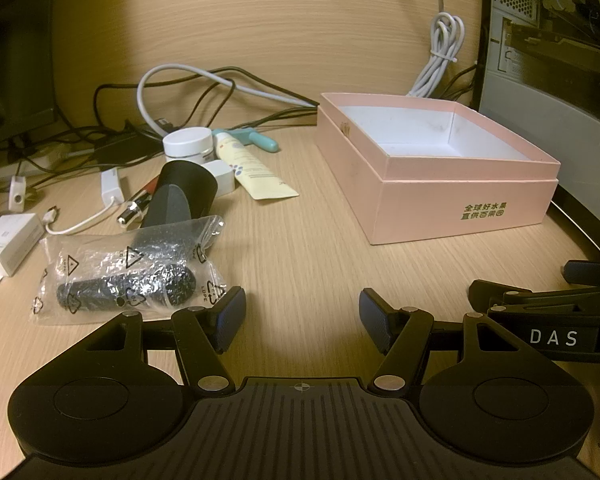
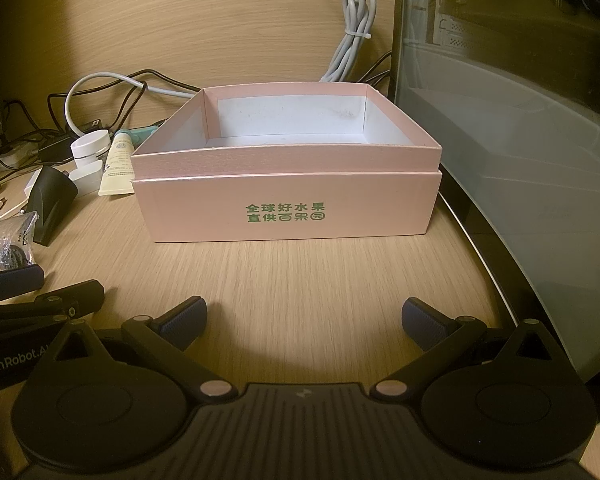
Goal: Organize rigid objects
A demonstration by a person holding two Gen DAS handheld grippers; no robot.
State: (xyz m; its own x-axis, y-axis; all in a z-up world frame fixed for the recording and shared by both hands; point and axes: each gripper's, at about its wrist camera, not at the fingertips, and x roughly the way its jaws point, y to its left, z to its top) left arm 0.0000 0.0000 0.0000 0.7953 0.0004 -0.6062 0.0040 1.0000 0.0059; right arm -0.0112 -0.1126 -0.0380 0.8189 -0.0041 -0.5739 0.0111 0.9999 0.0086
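An open pink box (image 1: 460, 200) (image 2: 284, 208) with a white, bare inside stands on the wooden desk. Left of it lie a bagged black object (image 1: 128, 284), a black cone-shaped piece (image 1: 184, 196) (image 2: 50, 200), a white jar (image 1: 188, 144) (image 2: 90, 146), a cream tube (image 1: 252, 172) (image 2: 116, 168), a teal tool (image 1: 260, 140) and a chrome lipstick (image 1: 134, 208). My left gripper (image 1: 302, 322) hovers open over bare desk, just right of the bag. My right gripper (image 2: 304, 322) is open in front of the box, holding nothing.
Tangled cables (image 1: 204, 88), a white charger block (image 1: 8, 242) and a small white adapter (image 1: 112, 186) clutter the left rear. A bundled grey cord (image 2: 354, 36) hangs behind the box. A glass-sided computer case (image 2: 520, 120) stands close on the right.
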